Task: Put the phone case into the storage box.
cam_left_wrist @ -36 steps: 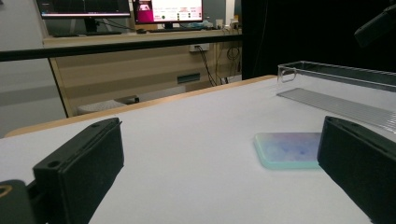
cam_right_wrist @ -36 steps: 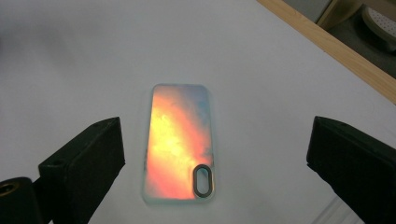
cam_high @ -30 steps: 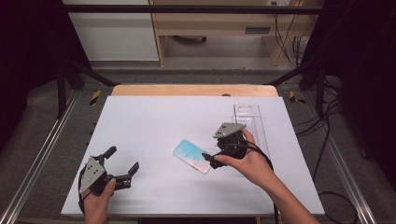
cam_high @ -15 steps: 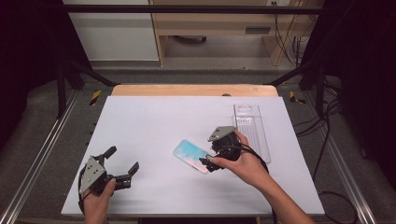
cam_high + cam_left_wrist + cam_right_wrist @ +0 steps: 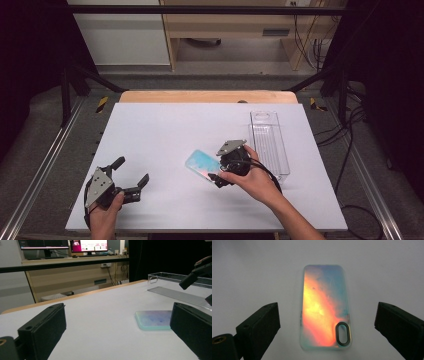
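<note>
Table first: its white top spreads before us, and toward its far right edge lies a clear plastic tray, lengthwise and apart from everything else. Next in size come our two tools. Our left gripper rests near the front left corner, where it was a second ago, its jaws standing wide apart with nothing between them; from its own camera we see the phone case lying flat, well ahead and off to one side. Our right gripper is where the change is. Against the frames of a second ago it has come down and in over the near end of the case, and its jaws have just been closing, though they still stand open on either side of the case without touching it. The case itself, iridescent with an orange and blue sheen and an oval camera cut-out at its near end, sits flat on the table just left of the tray, centred between those jaws.

We judge this to be the approach to a pick: the tool is lined up along the case, and what remains is to lower further and close across its width.
</note>
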### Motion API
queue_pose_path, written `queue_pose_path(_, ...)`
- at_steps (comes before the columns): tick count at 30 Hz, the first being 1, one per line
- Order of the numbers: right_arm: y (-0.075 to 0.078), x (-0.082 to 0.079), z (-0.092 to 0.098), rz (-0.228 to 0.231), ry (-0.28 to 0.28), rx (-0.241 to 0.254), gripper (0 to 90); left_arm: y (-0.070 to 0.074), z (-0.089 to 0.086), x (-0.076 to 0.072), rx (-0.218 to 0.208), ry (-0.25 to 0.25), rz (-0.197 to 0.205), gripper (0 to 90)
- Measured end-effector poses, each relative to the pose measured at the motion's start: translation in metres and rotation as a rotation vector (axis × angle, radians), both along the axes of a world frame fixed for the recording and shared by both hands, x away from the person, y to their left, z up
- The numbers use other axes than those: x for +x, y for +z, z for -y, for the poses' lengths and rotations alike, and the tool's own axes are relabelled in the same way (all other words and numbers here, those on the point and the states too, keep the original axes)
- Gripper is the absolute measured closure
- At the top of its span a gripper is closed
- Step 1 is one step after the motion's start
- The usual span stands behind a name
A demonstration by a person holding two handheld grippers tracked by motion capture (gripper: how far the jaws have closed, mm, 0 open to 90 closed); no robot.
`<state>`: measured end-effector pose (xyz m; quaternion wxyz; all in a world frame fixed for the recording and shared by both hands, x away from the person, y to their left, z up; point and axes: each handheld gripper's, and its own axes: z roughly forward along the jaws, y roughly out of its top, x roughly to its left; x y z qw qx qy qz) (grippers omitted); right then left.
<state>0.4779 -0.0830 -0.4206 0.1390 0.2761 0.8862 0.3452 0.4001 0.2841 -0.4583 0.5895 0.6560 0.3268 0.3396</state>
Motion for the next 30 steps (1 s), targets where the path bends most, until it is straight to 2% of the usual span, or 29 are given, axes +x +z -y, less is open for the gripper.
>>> queue_pose_path(9,-0.018,0.007,-0.012,-0.020,-0.016,-0.011,7.0,0.000,0.000,0.000,-0.001,-0.002,0.000,0.0)
queue_pose_path(12,-0.027,0.013,-0.014,-0.034,-0.053,0.015,8.2,0.000,0.000,0.000,-0.002,-0.002,0.001,0.0)
queue_pose_path(14,-0.031,0.015,-0.016,-0.036,-0.056,0.018,8.4,0.000,-0.001,0.001,-0.003,-0.002,0.001,0.0)
queue_pose_path(30,-0.047,0.021,-0.024,-0.064,-0.061,0.012,8.4,0.000,0.000,0.001,-0.001,-0.007,0.000,0.0)
